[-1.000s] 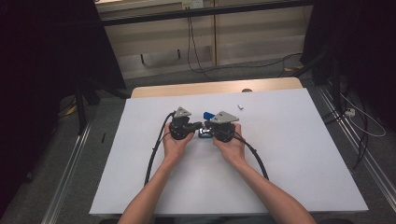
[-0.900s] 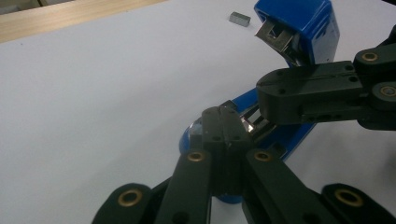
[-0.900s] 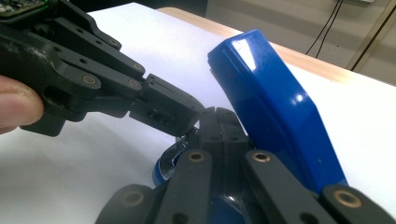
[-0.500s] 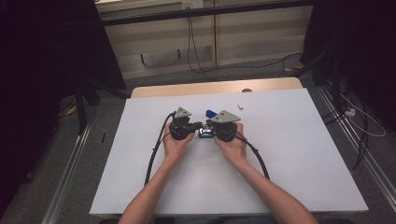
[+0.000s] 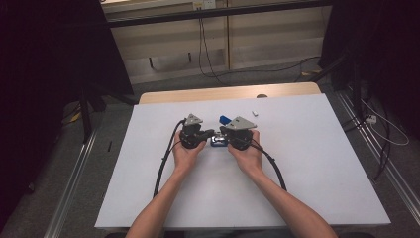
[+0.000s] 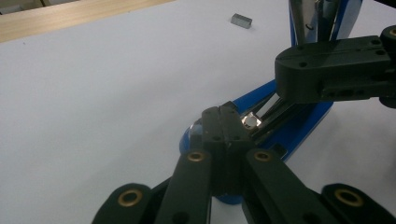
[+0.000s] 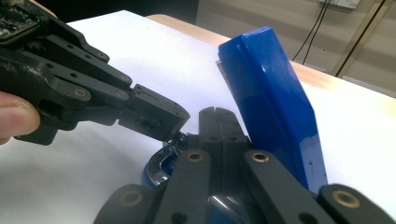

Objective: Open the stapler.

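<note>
nothing has moved: left gripper point(image 5: 210, 134) and right gripper point(image 5: 224, 134) stay fully closed at the blue stapler point(image 7: 273, 98), gripping nothing visible; work paused.

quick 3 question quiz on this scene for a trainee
1. True or false: the jaws of the left hand-held gripper are spread wide.
2. What colour is the stapler that both hand-held grippers work on?
3. The small grey block lies: A) on the white sheet, apart from the stapler; B) between the jaws of the right hand-held gripper; C) on the floor.

Key: 1 false, they are shut; 2 blue; 3 A.
</note>
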`<state>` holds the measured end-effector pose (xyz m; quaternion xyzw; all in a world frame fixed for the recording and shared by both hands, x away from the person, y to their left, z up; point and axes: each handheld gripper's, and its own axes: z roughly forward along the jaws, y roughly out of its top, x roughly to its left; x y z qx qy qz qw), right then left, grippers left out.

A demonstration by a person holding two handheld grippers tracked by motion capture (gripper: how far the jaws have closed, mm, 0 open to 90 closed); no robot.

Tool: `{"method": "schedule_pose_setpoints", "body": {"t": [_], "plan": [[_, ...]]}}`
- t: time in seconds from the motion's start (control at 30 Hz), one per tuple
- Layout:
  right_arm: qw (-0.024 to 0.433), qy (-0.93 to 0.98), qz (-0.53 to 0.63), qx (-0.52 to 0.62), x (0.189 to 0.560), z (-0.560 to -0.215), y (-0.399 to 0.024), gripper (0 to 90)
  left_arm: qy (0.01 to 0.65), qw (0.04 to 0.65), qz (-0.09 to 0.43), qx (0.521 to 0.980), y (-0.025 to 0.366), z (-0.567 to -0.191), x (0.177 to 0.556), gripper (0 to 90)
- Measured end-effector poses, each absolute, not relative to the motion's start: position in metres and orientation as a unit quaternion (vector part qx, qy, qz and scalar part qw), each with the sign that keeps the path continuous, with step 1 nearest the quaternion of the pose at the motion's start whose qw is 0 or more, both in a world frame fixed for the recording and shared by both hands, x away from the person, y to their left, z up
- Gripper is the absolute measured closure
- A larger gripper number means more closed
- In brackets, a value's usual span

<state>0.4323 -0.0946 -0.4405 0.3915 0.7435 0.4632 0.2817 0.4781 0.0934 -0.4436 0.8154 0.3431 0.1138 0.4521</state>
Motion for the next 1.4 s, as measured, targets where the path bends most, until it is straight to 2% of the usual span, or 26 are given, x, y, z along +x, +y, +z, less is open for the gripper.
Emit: {"method": "schedule_pose_setpoints", "body": {"t": [0.77,1.4], "plan": [[0.287,0.732,0.469,0.402,0.429,-0.437,-0.099,90.0,0.335,0.459,0.123,0.813,0.094,-0.446,0.476,90.0],[0.32,0.716,0.474,0.401,0.432,-0.425,-0.097,90.0,0.332,0.462,0.122,0.813,0.095,-0.446,0.478,90.0]]}}
